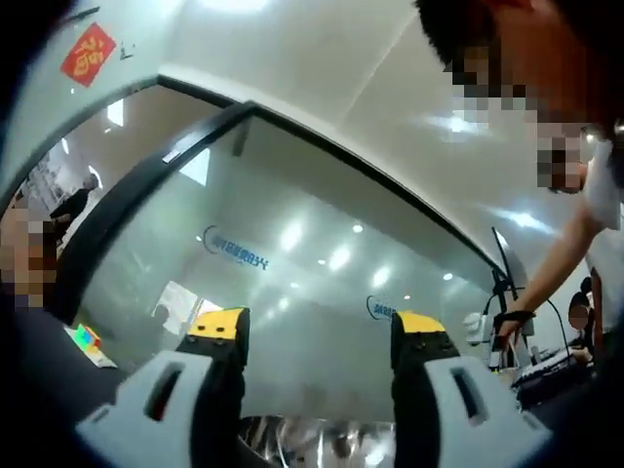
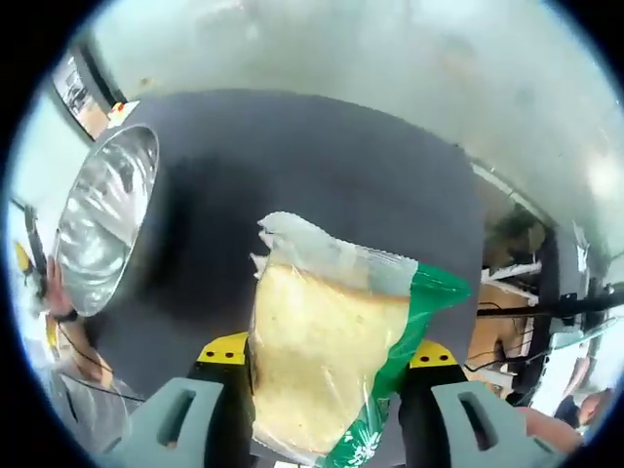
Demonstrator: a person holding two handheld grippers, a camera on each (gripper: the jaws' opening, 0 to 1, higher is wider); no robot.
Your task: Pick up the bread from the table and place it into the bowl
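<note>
My right gripper [image 2: 327, 375] is pinching the bread [image 2: 317, 375]: a pale slice in a clear wrapper with a green edge, seated between my two yellow-tipped jaws, one on each side of it. The bag's crimped end sticks out past the jaw tips. The bread appears lifted off the dark table [image 2: 322, 166], which lies behind it in the right gripper view, so I judge the pick-up as done.

The bowl [image 2: 102, 219], shiny metal, sits at the left of that view, near the table's edge and well apart from the bread. Its inside shows only reflections; I see nothing in it. A person's hand appears just past its rim, at the far left.

My left gripper [image 1: 317, 336] has its jaws spread, with nothing between them. It points up toward a frosted glass wall [image 1: 292, 253] and the ceiling. A strip of shiny metal [image 1: 322, 439] shows low between the jaws; I take it for the bowl's rim, though that is a judgement.

Status: grasp complete, transfer outstanding. What remains is carrying the bread over to the bowl and letting it go inside. The wrapper looks slick and loose, so the hold may be on film as much as on bread; I rate slippage as the main risk.
</note>
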